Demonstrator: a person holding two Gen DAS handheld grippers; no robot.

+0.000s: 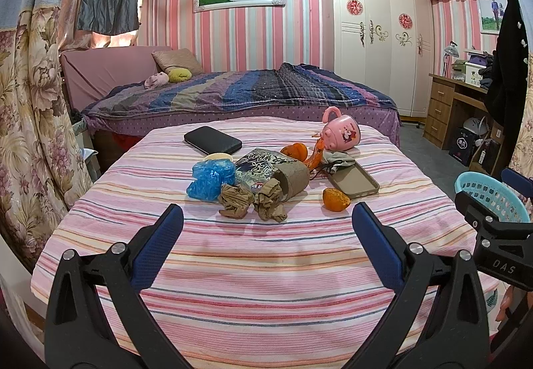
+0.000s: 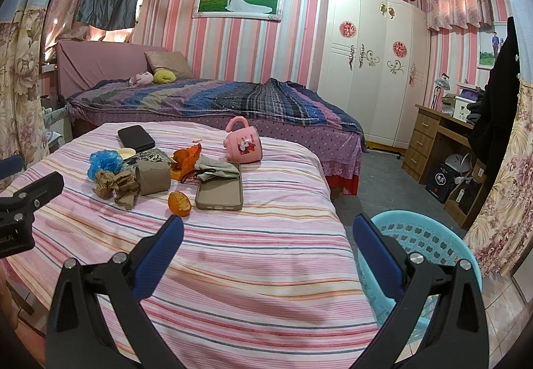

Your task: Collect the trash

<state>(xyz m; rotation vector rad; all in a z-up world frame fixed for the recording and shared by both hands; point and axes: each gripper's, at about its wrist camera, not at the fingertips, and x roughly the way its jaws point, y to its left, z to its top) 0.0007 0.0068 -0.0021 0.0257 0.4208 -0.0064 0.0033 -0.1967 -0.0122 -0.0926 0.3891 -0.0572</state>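
On the striped tablecloth (image 1: pixel 233 252) lies a heap of trash: crumpled brown paper (image 1: pixel 251 199) (image 2: pixel 116 185), a cardboard tube (image 1: pixel 293 181) (image 2: pixel 153 176), a blue plastic bag (image 1: pixel 210 179) (image 2: pixel 105 162), a printed snack wrapper (image 1: pixel 263 162), orange peels (image 1: pixel 335 199) (image 2: pixel 179 203) and an orange wrapper (image 2: pixel 188 157). My left gripper (image 1: pixel 266 219) hovers open just short of the brown paper, nothing between its fingers. My right gripper (image 2: pixel 268 229) is open too, over the table's right edge, with the light blue basket (image 2: pixel 419 239) (image 1: pixel 489 195) under its right finger.
A pink cup (image 1: pixel 341 132) (image 2: pixel 243 142) lies on its side, near a phone case (image 2: pixel 220 190), a grey cloth (image 2: pixel 216 169) and a black wallet (image 1: pixel 213 140). Behind the table is a bed (image 1: pixel 240 92); a wardrobe (image 2: pixel 373 69) and wooden desk (image 2: pixel 433 136) stand at right.
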